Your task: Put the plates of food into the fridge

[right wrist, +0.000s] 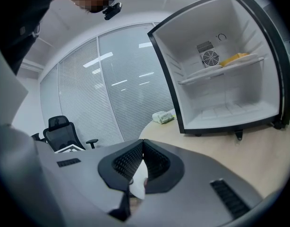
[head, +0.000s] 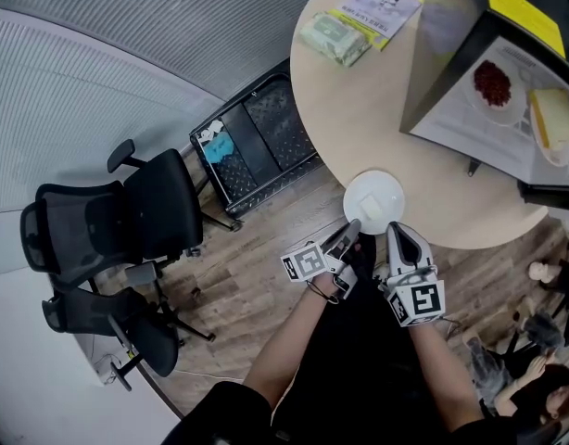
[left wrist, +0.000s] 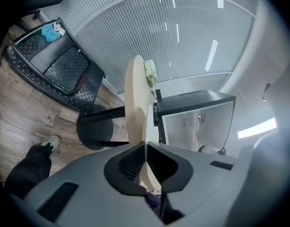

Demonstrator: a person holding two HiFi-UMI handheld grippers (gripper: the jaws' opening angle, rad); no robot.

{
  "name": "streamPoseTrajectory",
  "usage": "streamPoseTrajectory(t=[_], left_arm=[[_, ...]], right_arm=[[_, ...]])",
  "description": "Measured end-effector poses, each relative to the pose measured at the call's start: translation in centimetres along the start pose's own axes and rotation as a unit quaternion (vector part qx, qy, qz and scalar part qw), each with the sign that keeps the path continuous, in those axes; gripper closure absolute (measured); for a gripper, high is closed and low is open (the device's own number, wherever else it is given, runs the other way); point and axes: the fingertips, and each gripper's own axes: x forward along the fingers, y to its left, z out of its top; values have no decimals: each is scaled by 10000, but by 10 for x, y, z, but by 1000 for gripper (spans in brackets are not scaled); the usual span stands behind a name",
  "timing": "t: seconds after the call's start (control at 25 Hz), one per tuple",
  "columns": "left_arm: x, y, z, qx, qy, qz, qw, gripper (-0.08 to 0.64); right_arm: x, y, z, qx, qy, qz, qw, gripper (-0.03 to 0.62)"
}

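Fingers [left wrist: 128,163] of the left gripper [head: 351,230] are clamped on the near rim of the white plate [head: 374,196]. Its own view shows the plate edge-on, a thin pale line running down into the closed jaws. The right gripper [head: 394,232] pinches the same rim just to the right, and in the right gripper view its jaws are drawn together on a white sliver of that edge. Both grippers sit side by side, with the person's bare forearms reaching in from the near side.

The plate lies flat right at the near edge of the round beige table [head: 359,109]. On the far right of the table stands the fridge [head: 451,54], a small black box with a white inside, its door swung open. Inside it are a plate of red food [head: 493,83] and, to its right, a plate with a yellow slab [head: 553,119]. The white plate is well apart from the fridge, nearer and to the left of its opening.

At the far edge of the table a pack of wipes [head: 333,37] lies against a printed booklet [head: 379,0]. On the wooden floor to the left stand two black office chairs [head: 127,221], and a black tray rack [head: 257,142] sits beside the table's left edge.
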Motion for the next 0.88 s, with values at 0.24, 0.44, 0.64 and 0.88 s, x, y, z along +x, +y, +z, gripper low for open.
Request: streamPoseTrajectory(t=[0.24,0.44,0.64,0.88], left_arm=[[-23,-9,-18,-86,-129,-31,9999,540],[-29,-38,-37,118,-26,-203,9997,540],[-20,-93,-66,-28,33,-749,9972,540],[4,-137,-94,282,375,-967,9942,540]], right_arm=[[-27,5,9,48,-123,0,9999,583],[-58,-3,34,24,-432,-134,9990,583],[-95,-18,59,-130,-778,-412,9960,583],[-136,-45,89,-159,-1128,-862,9897,583]])
